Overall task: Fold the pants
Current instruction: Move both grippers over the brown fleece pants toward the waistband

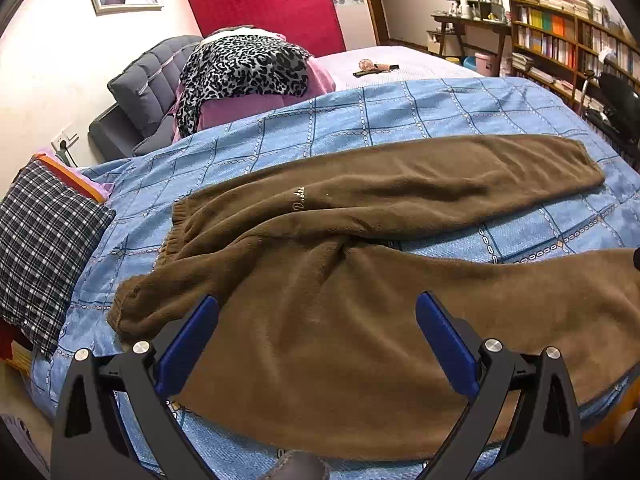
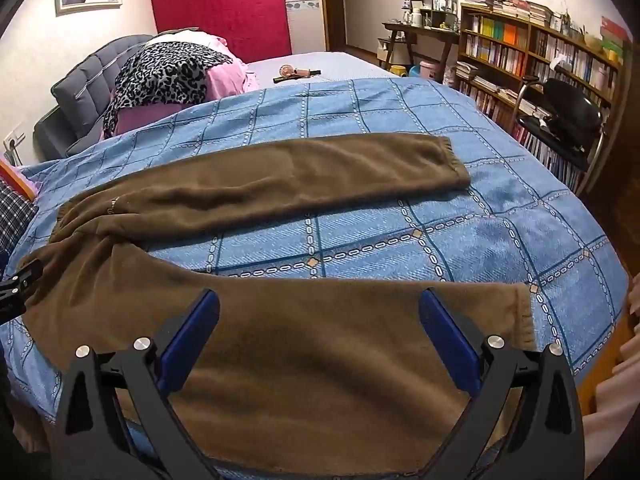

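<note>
Brown fleece pants (image 1: 320,264) lie spread on a blue patterned bedspread (image 1: 400,112), waistband at the left, both legs running right in a V. My left gripper (image 1: 316,312) hovers open above the seat and upper near leg, blue pads wide apart, nothing between them. In the right wrist view the pants (image 2: 280,184) show both legs, with the far cuff near the middle right. My right gripper (image 2: 318,312) is open over the near leg, close to its ribbed cuff (image 2: 524,316). The left gripper's black tip (image 2: 20,280) peeks in at the left edge.
A plaid cushion (image 1: 44,248) sits at the bed's left edge. Leopard-print cloth over pink bedding (image 1: 244,68) is piled near the red headboard (image 1: 268,4). Small items (image 1: 376,67) lie on the far bed. Bookshelves (image 2: 540,56) and a black chair (image 2: 568,112) stand at the right.
</note>
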`<state>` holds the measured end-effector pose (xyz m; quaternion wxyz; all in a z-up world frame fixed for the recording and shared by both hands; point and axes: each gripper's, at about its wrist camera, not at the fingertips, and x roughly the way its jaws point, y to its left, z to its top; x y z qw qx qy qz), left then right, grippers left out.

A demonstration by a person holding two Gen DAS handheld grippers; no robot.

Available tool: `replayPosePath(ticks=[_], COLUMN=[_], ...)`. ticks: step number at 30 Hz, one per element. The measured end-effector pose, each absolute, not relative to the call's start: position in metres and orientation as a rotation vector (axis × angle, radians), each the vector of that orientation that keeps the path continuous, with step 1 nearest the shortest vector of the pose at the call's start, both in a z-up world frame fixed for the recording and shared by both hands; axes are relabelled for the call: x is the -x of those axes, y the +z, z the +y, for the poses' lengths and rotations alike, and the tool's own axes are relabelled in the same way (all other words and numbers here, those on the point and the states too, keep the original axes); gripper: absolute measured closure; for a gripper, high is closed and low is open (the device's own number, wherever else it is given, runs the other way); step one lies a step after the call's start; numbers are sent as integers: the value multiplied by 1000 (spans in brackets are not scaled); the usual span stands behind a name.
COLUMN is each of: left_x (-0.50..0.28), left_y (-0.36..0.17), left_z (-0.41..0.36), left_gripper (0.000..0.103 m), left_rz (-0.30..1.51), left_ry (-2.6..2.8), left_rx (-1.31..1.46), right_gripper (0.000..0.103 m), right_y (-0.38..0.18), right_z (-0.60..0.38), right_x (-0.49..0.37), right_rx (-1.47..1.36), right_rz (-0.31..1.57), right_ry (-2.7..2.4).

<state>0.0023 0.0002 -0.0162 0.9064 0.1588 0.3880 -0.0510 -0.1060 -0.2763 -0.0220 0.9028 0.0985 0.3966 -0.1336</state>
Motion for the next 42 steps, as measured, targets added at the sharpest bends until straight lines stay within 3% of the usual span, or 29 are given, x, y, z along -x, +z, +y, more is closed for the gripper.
replayPosePath(ticks=[42], left_x=[-40], left_y=[-48], left_z=[16], left_gripper=[5], left_rz=[919], left_ry=[-47], left_rx=[-262], right_gripper=[3], right_y=[-48], right_z=[-288], right_x=[86], right_rx=[-277], right_rz=[869], right_ry=[-255])
